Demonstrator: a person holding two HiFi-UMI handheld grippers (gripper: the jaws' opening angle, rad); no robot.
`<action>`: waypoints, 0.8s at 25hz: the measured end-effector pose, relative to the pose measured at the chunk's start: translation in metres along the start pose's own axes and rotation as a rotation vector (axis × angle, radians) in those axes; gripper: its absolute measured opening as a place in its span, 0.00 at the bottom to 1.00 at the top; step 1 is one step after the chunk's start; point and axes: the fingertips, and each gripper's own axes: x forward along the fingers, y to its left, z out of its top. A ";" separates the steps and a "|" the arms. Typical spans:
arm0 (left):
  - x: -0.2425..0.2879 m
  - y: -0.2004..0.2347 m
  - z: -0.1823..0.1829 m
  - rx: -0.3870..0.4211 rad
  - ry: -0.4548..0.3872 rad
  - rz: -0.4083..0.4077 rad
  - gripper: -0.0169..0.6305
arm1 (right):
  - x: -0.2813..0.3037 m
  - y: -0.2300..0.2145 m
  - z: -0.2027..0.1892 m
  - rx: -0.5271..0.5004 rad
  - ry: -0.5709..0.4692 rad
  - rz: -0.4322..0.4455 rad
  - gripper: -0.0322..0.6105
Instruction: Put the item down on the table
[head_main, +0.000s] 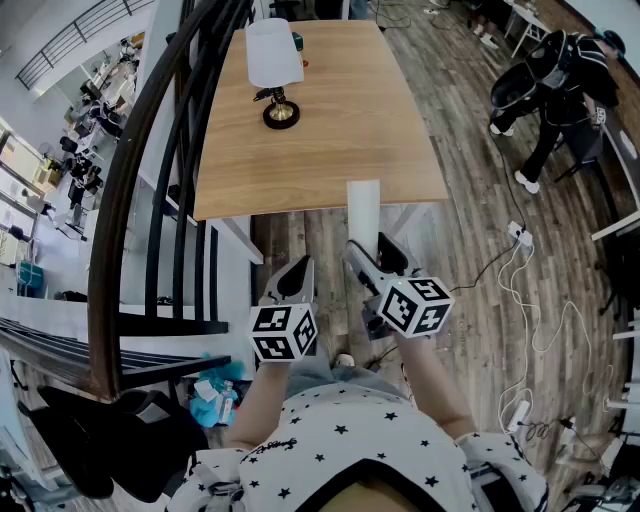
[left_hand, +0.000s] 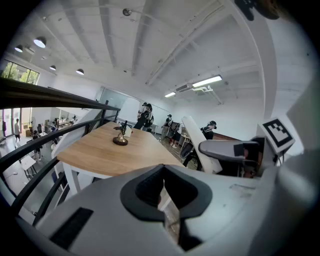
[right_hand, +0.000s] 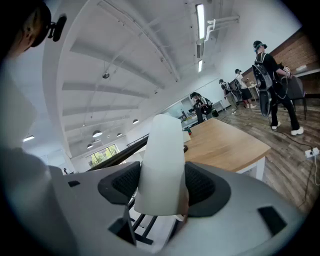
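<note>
A tall white cylinder (head_main: 363, 208) stands up out of my right gripper (head_main: 366, 256), just short of the near edge of the wooden table (head_main: 330, 140). In the right gripper view the white cylinder (right_hand: 162, 160) fills the gap, and both dark pads (right_hand: 202, 184) of my right gripper (right_hand: 162, 186) press on its sides. My left gripper (head_main: 291, 279) hangs beside it to the left, over the floor, with its jaws together and nothing in them. In the left gripper view my left gripper (left_hand: 164, 194) shows only a thin slit, and the table (left_hand: 100, 152) lies ahead.
A table lamp with a white shade (head_main: 274, 52) and a dark round base (head_main: 281, 113) stands at the table's far end. A dark curved railing (head_main: 150, 180) runs along the left. A person (head_main: 555, 85) stands at the far right. White cables (head_main: 520, 270) lie on the wood floor.
</note>
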 end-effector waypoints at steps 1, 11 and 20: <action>-0.007 -0.010 -0.005 0.004 0.002 -0.007 0.05 | -0.011 -0.001 -0.001 -0.010 -0.003 -0.003 0.49; -0.048 -0.072 -0.024 0.051 -0.017 -0.057 0.05 | -0.081 -0.001 -0.007 -0.065 -0.034 -0.009 0.49; -0.064 -0.068 -0.021 0.077 -0.045 -0.036 0.05 | -0.089 0.016 -0.012 -0.053 -0.061 0.021 0.49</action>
